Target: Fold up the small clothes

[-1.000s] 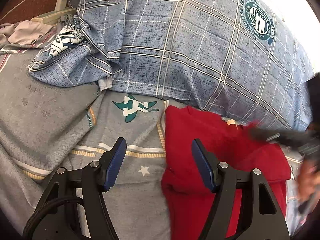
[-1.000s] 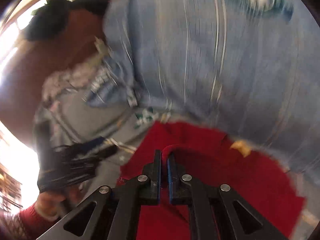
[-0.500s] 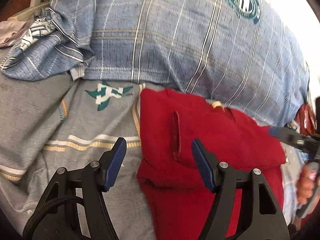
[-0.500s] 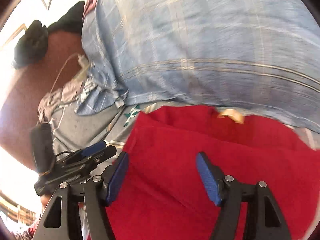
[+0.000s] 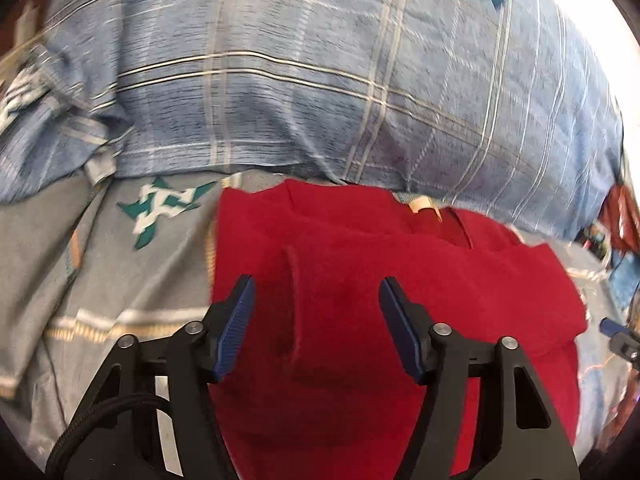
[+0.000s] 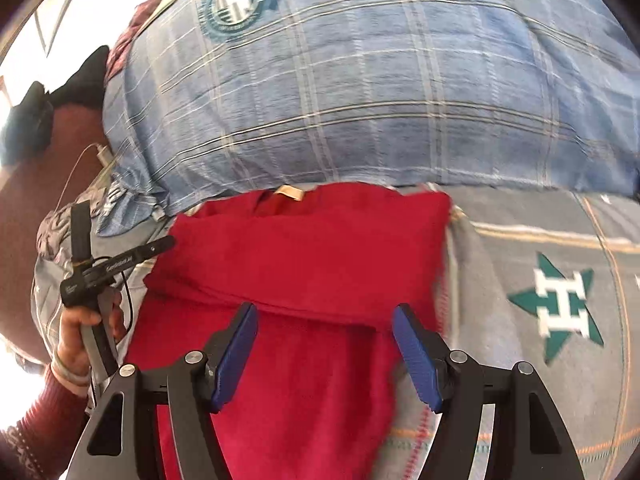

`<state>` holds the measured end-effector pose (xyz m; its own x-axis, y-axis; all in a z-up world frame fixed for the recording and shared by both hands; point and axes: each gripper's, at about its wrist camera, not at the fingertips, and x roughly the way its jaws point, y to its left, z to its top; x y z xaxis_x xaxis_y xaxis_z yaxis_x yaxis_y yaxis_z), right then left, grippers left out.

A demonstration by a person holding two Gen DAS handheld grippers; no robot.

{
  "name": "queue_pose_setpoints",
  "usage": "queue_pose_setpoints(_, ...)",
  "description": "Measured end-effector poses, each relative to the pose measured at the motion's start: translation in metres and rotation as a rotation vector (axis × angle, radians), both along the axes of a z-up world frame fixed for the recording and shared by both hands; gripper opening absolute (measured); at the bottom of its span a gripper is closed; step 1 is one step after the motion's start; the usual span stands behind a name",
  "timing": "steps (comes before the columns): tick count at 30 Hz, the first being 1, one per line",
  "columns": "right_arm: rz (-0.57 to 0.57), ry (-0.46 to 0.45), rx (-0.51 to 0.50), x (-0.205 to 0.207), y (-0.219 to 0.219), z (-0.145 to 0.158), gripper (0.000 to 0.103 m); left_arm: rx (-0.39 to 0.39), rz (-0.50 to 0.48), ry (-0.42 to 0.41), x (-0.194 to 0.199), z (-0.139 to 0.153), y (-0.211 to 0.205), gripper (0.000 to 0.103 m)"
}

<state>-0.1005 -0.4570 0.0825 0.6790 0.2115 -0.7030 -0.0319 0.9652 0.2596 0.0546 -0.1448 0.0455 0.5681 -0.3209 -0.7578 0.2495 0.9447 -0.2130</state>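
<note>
A small red garment (image 5: 360, 272) lies partly folded on a grey bedsheet (image 5: 120, 264), its tan neck label (image 5: 420, 204) at the far edge. It also shows in the right wrist view (image 6: 312, 248), with a folded flap across its upper part. My left gripper (image 5: 316, 304) is open and empty just above the garment's left part. My right gripper (image 6: 324, 332) is open and empty over the flap's near edge. The left gripper and the hand holding it show in the right wrist view (image 6: 120, 256), at the garment's left side.
A big blue plaid pillow (image 5: 320, 80) with a round teal badge (image 6: 236, 4) lies right behind the garment. The sheet has teal star prints (image 6: 556, 304). A white cable and charger (image 6: 100, 156) lie at the far left by crumpled cloth.
My right gripper let go of the red cloth and opened, then moved right. My left gripper moved right, from the garment's left edge to over it, staying open.
</note>
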Motion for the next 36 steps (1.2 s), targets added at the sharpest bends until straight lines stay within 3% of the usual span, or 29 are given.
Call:
queue_pose_setpoints(2, -0.017, 0.001, 0.007, -0.004, -0.006, -0.003, 0.067, 0.048, -0.015, 0.053, 0.009, -0.009, -0.011, 0.035)
queue_pose_setpoints(3, -0.029, 0.0, 0.0, -0.004, -0.006, -0.003, 0.067, 0.062, -0.01, 0.059, 0.012, -0.01, -0.012, 0.032)
queue_pose_setpoints(5, -0.052, -0.004, -0.025, -0.005, -0.01, -0.004, 0.067, 0.064, -0.016, 0.055, 0.013, -0.008, -0.012, 0.009)
queue_pose_setpoints(7, -0.076, -0.009, -0.066, -0.005, -0.013, -0.005, 0.067, 0.035, -0.014, 0.052, 0.011, 0.003, -0.005, 0.005)
queue_pose_setpoints(11, -0.107, 0.003, -0.108, 0.001, -0.017, -0.011, 0.067, -0.025, 0.008, 0.011, 0.006, 0.027, 0.018, 0.005)
queue_pose_setpoints(13, -0.114, 0.006, -0.089, 0.006, -0.02, -0.014, 0.067, -0.008, 0.03, -0.006, 0.003, 0.031, 0.026, 0.005)
queue_pose_setpoints(18, -0.141, -0.009, -0.067, 0.019, -0.016, -0.01, 0.067, 0.013, 0.047, 0.021, -0.005, 0.014, 0.036, 0.005)
queue_pose_setpoints(20, -0.155, -0.007, -0.118, 0.029, -0.008, -0.008, 0.067, 0.012, 0.053, 0.022, -0.009, 0.009, 0.033, 0.005)
queue_pose_setpoints(24, -0.145, -0.005, -0.28, 0.049, 0.013, -0.012, 0.026, -0.003, 0.075, 0.025, -0.008, 0.001, 0.032, 0.005)
queue_pose_setpoints(26, -0.157, 0.054, -0.382, 0.058, 0.016, -0.025, 0.024, 0.003, 0.074, 0.016, -0.009, 0.001, 0.032, 0.005)
queue_pose_setpoints(29, -0.149, 0.107, -0.384, 0.056, 0.008, -0.043, 0.024, 0.027, 0.079, 0.015, -0.009, -0.001, 0.03, 0.006)
queue_pose_setpoints(36, -0.164, 0.058, -0.348, 0.044, 0.009, -0.02, 0.025, 0.099, 0.084, -0.009, -0.011, -0.001, 0.021, 0.006)
